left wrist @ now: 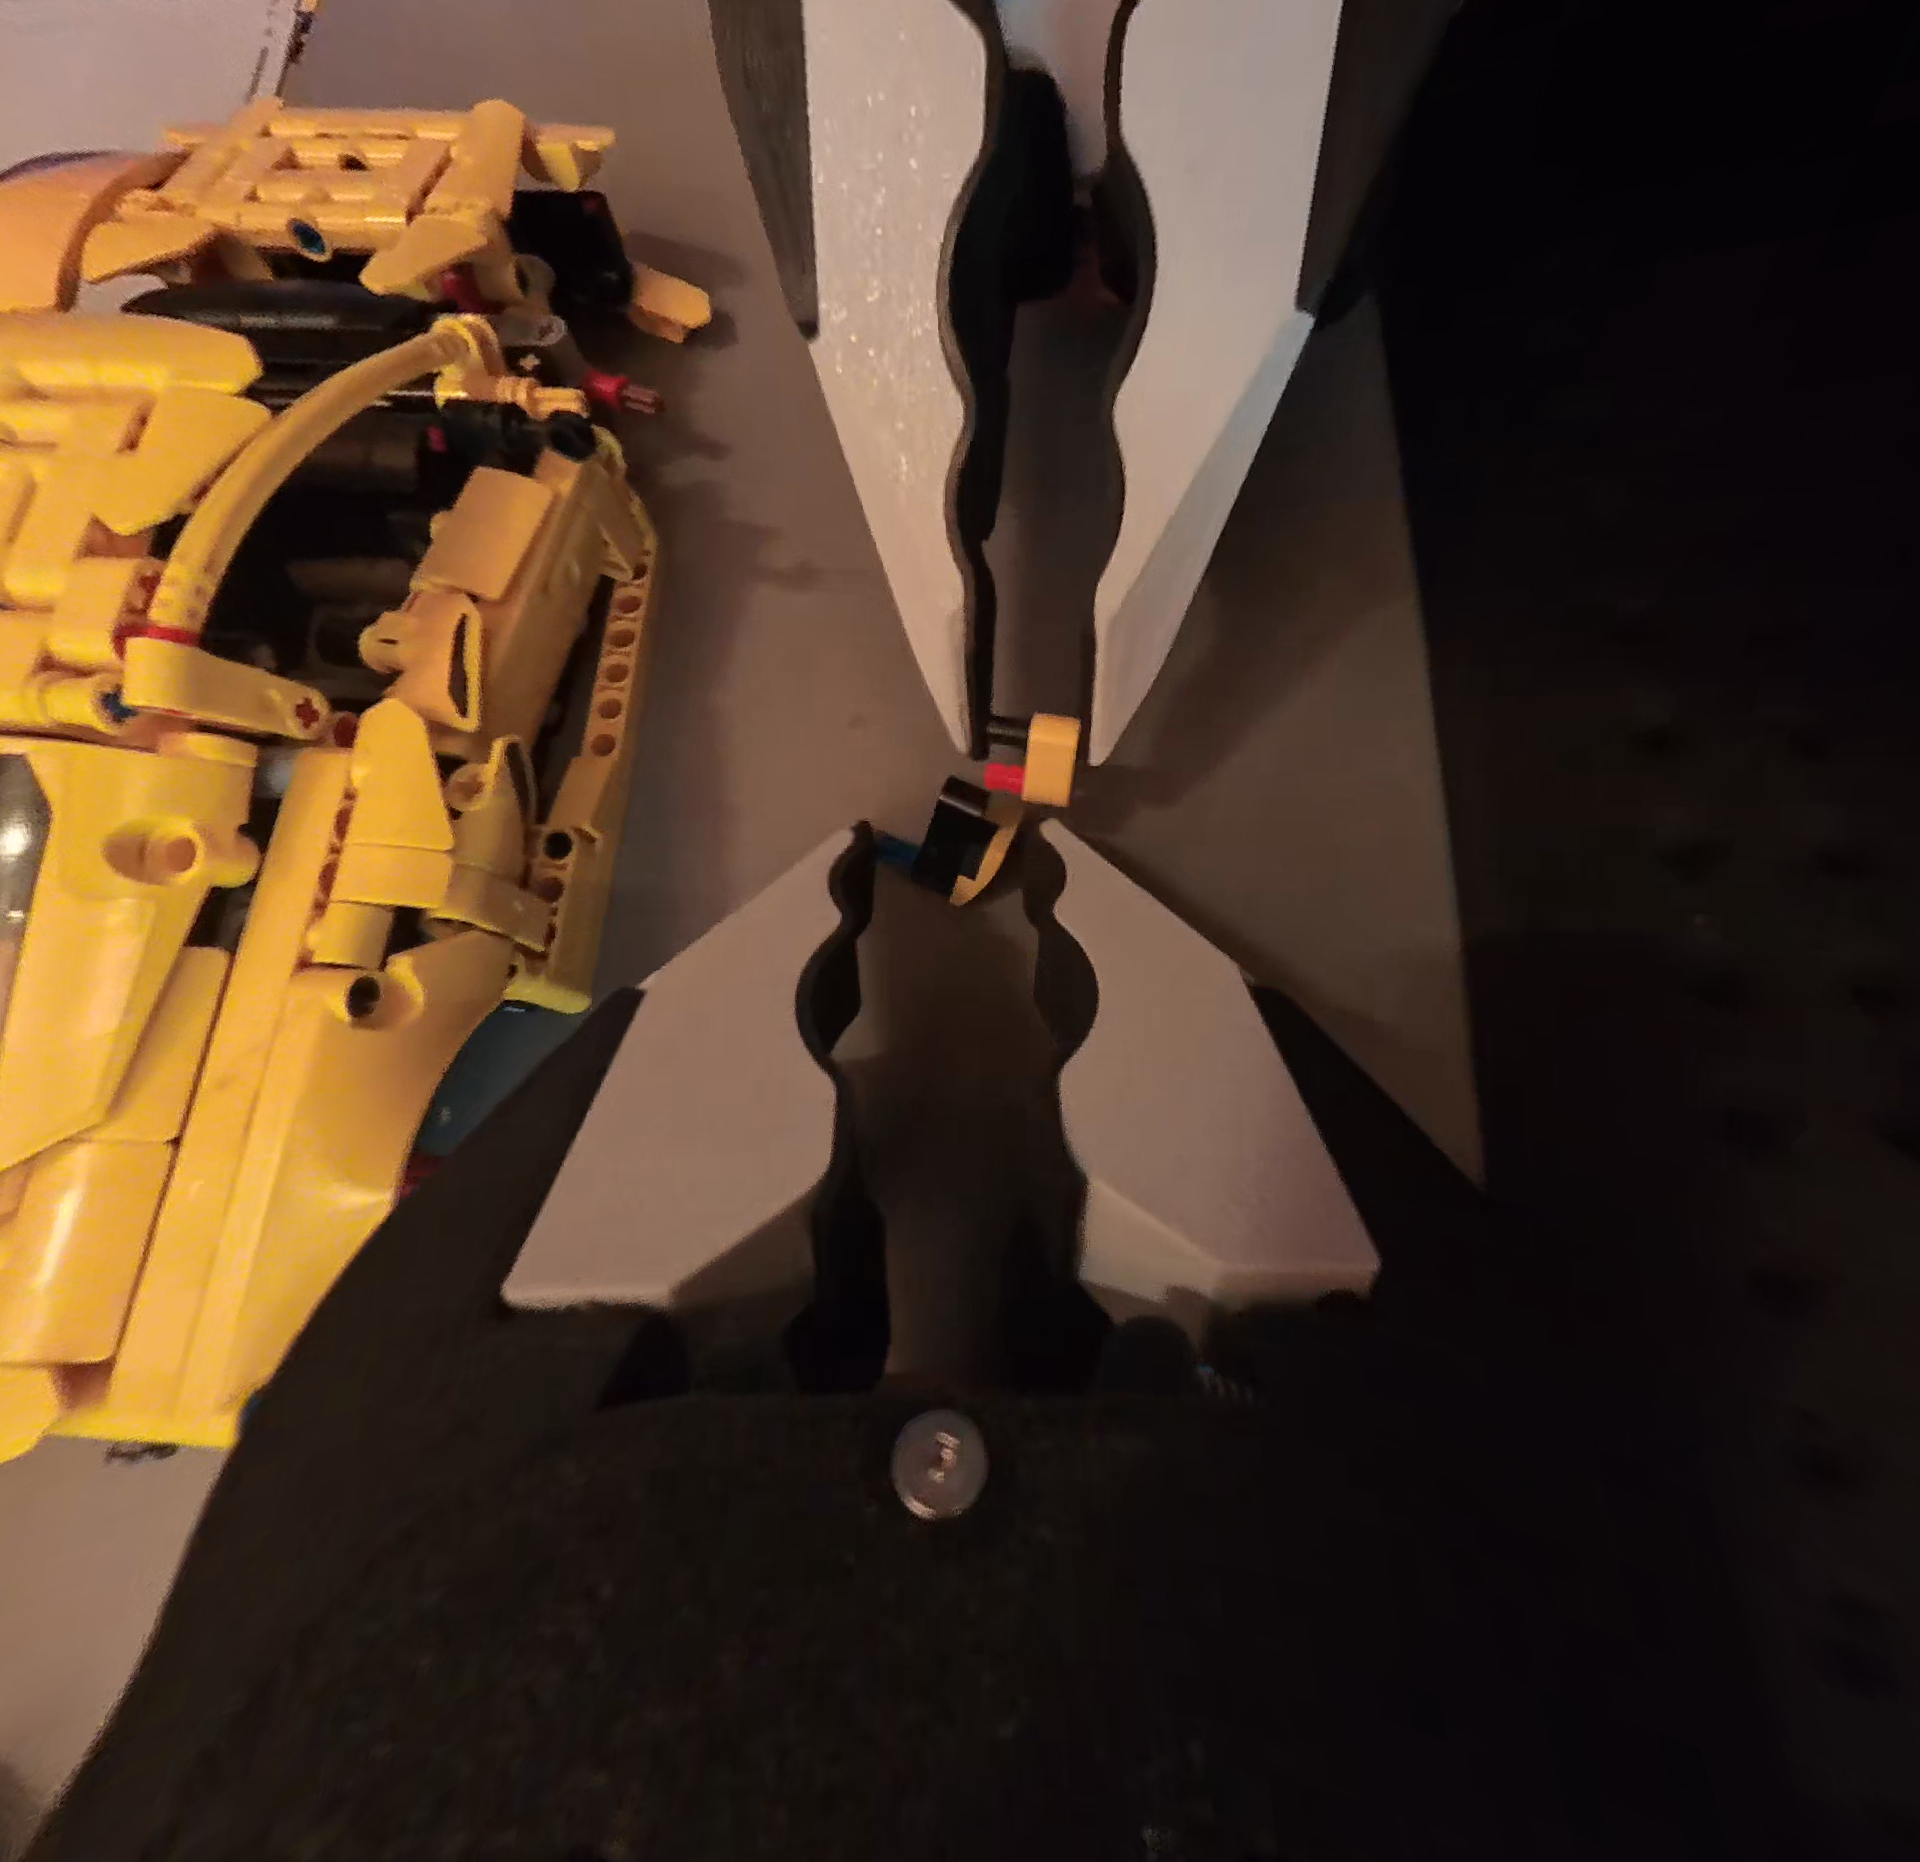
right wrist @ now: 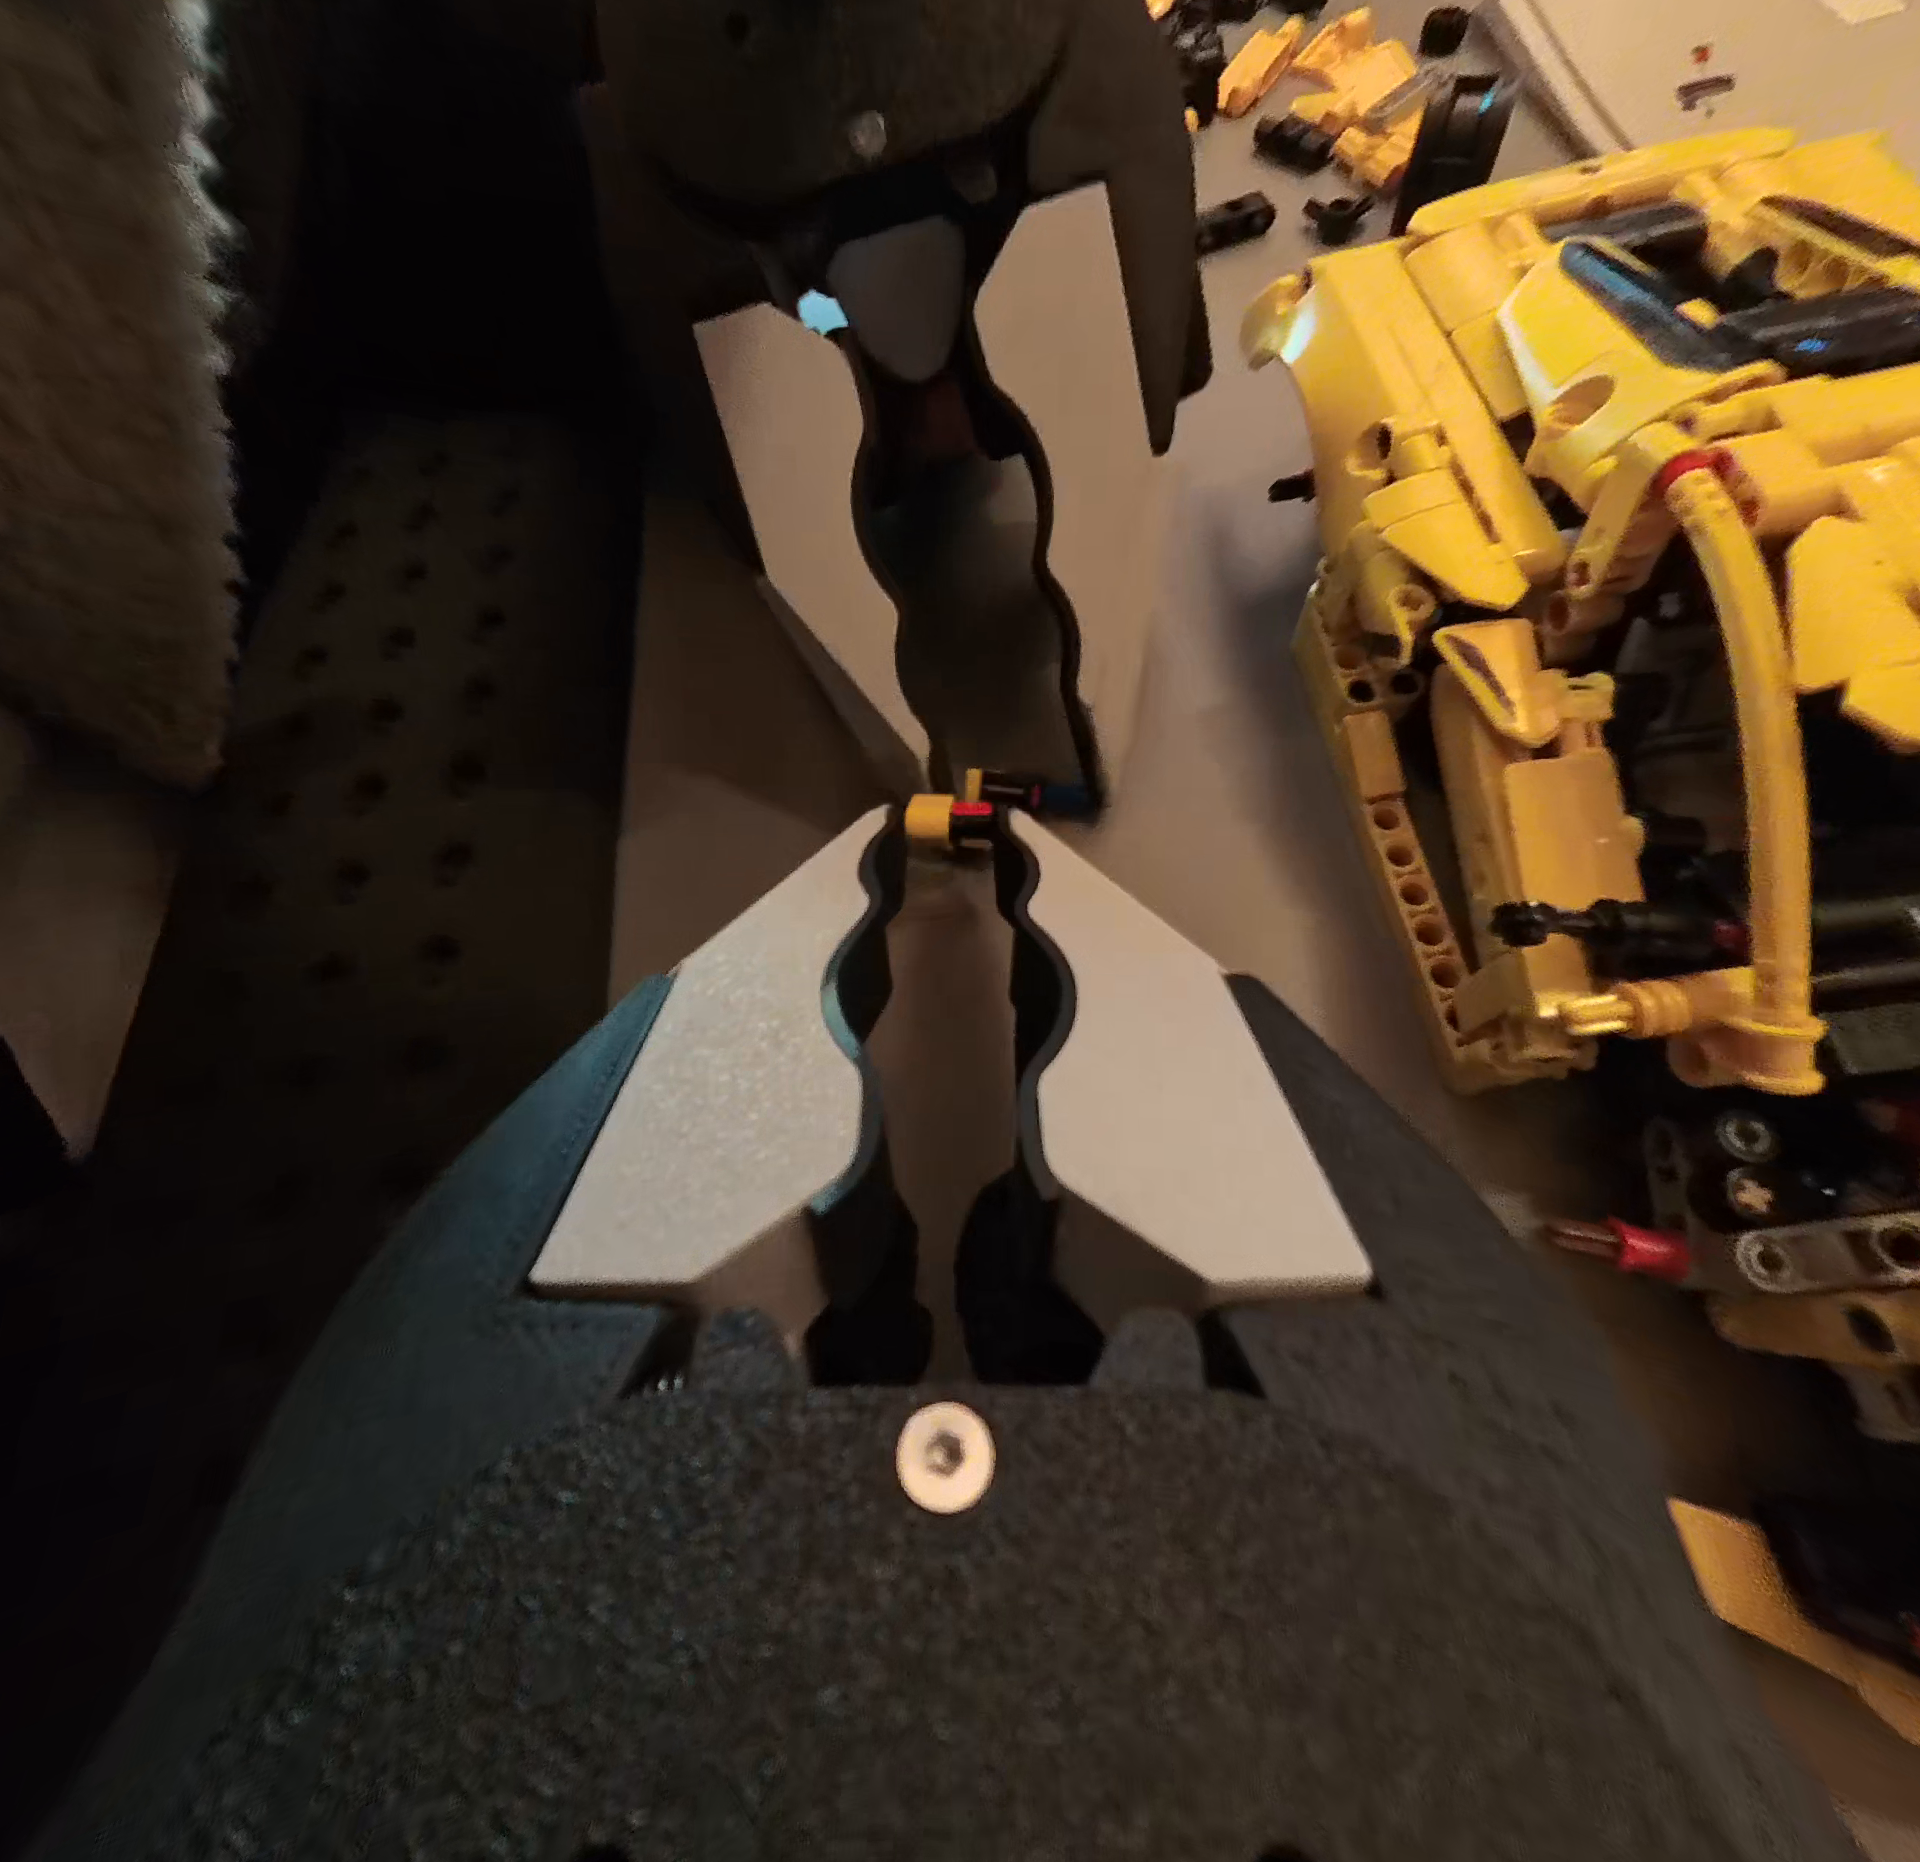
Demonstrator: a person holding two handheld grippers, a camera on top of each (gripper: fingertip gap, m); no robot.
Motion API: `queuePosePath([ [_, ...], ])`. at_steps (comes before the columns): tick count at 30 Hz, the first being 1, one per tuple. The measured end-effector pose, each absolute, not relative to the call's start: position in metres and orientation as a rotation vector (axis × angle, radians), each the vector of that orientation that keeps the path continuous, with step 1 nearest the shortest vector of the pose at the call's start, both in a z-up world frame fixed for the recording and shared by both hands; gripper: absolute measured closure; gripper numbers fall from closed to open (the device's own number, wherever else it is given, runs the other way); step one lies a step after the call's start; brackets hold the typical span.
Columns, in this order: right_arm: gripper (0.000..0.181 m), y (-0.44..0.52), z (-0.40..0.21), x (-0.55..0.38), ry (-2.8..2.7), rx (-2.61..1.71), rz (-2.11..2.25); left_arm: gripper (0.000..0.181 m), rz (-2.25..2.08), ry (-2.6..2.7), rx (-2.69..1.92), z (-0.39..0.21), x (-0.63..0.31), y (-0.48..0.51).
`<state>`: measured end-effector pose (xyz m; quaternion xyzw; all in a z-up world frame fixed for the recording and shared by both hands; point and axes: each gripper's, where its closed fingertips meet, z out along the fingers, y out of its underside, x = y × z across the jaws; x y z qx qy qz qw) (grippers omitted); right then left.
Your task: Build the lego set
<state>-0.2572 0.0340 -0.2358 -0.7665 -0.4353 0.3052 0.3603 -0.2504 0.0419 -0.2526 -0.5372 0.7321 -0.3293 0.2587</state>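
Black textured housing with a silver screw fills the bottom of each wrist view, and from it the grey fingers narrow to their tips. Left tongs (left wrist: 961, 846) are clenched on a small black-and-yellow piece (left wrist: 961, 844); in the right wrist view these same tongs (right wrist: 1013, 789) come down from the top. Right tongs (right wrist: 948, 825) grasp a small yellow piece (right wrist: 928, 816) with a red and black pin on its side, and in the left wrist view they (left wrist: 1029, 752) reach in from above, holding that piece (left wrist: 1049, 758). Both pairs meet tip to tip, and the two pieces look to be touching, though blur makes the joint hard to judge.

Beside the tongs, to the left in the left wrist view, the large yellow lego car (left wrist: 312, 773) rests on the grey tabletop (left wrist: 810, 617); in the right wrist view the car (right wrist: 1610, 617) sits to the right. Beyond it lie loose yellow and black pieces (right wrist: 1320, 77) and a white booklet (right wrist: 1683, 46). On the far side of the tongs from the car, the tabletop ends at a dark perforated surface (right wrist: 416, 773).
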Motion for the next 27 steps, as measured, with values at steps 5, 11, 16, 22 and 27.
queuePosePath([
  [5, 0.166, 0.034, -0.235, -0.256, -1.095, -1.989, 0.807, 0.153, -0.903, 1.959, -1.514, -0.253, -0.253, 0.042],
  [11, 0.166, 0.035, -0.233, -0.252, -1.073, -1.987, 0.802, 0.144, -0.838, 1.948, -1.485, -0.251, -0.259, 0.044],
  [16, 0.166, 0.034, -0.223, -0.253, -1.038, -1.95, 0.854, 0.141, -0.925, 1.936, -1.186, -0.228, -0.259, 0.027],
  [22, 0.166, 0.029, -0.217, -0.252, -1.043, -1.922, 0.863, 0.141, -0.931, 2.053, -1.312, -0.247, -0.262, 0.032],
  [27, 0.166, 0.026, -0.219, -0.254, -1.067, -1.92, 0.85, 0.141, -0.965, 2.088, -1.325, -0.249, -0.257, 0.033],
])
